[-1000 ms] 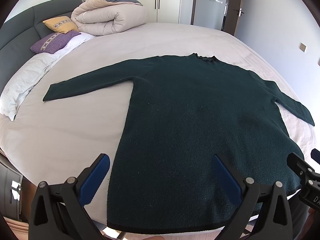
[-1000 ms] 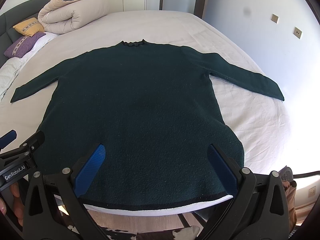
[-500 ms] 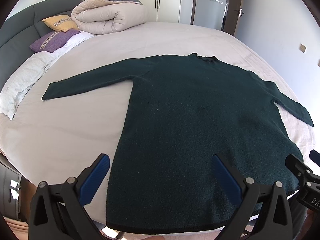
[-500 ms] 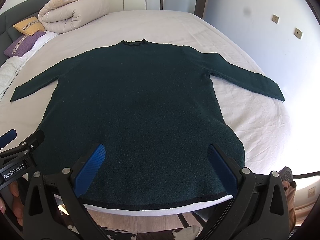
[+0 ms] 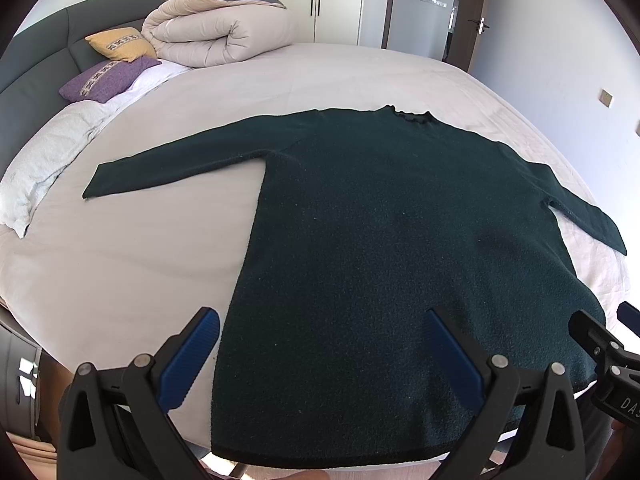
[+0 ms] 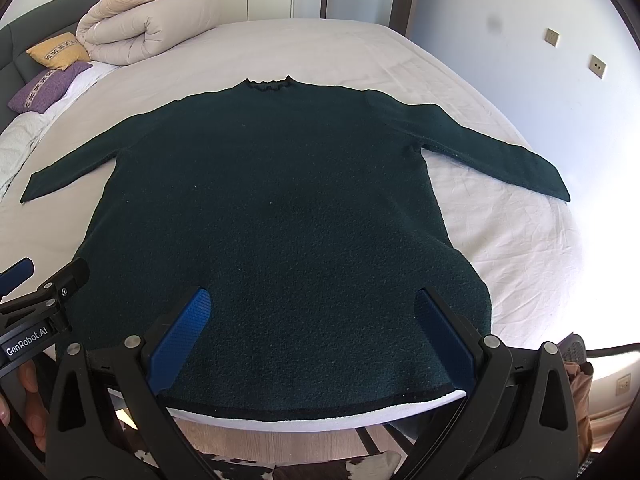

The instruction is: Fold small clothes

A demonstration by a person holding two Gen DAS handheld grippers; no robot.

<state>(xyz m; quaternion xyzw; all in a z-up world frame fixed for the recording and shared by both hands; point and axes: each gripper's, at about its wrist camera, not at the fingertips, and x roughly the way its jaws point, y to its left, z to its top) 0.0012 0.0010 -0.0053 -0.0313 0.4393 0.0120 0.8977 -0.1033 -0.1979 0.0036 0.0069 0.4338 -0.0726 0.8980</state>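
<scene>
A dark green long-sleeved sweater (image 5: 400, 232) (image 6: 272, 216) lies flat on the bed, sleeves spread to both sides, collar at the far end, hem at the near edge. My left gripper (image 5: 320, 328) hovers open above the hem's left part, with its left blue pad beyond the sweater's side edge. The right gripper (image 6: 312, 312) is held open over the hem's right part. Neither holds anything. In the left wrist view the right gripper's tip (image 5: 600, 340) shows at the right edge.
A white sheet covers the bed (image 5: 140, 256) (image 6: 520, 232). At the headboard end lie a rolled beige duvet (image 5: 216, 32), a yellow pillow (image 5: 120, 42) and a purple pillow (image 5: 106, 80). Wardrobe doors and a wall stand beyond. Floor and a patterned rug (image 6: 312, 468) lie below the near edge.
Both grippers stay open and almost still; the left wrist view has drifted very slightly. The sweater has not moved.
</scene>
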